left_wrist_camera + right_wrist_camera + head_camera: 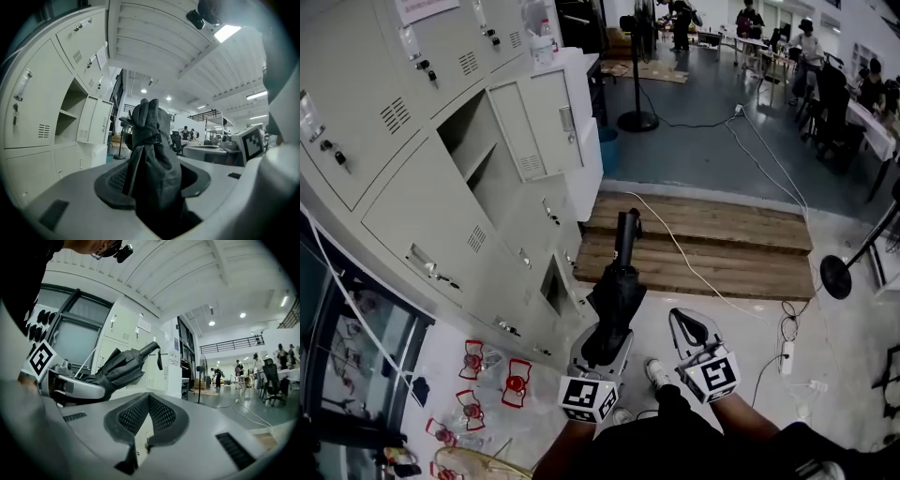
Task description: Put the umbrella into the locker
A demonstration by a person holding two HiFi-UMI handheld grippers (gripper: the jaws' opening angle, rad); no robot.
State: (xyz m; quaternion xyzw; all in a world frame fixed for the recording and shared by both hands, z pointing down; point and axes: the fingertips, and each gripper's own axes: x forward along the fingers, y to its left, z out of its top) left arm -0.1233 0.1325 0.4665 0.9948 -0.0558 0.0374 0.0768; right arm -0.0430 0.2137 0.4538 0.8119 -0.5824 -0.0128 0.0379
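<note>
Two claws sit low before me: my left gripper [602, 349] clamps the folded black umbrella [617, 286] by its canopy, and my right gripper [684, 321] is just beside it, jaws together on nothing. The umbrella's long axis runs away from me, handle end farthest, toward the wooden platform [712, 239]. Farther left is the locker [478, 159] — one compartment open, door swung wide. Only the right gripper view shows the umbrella side-on, tilted upward.
</note>
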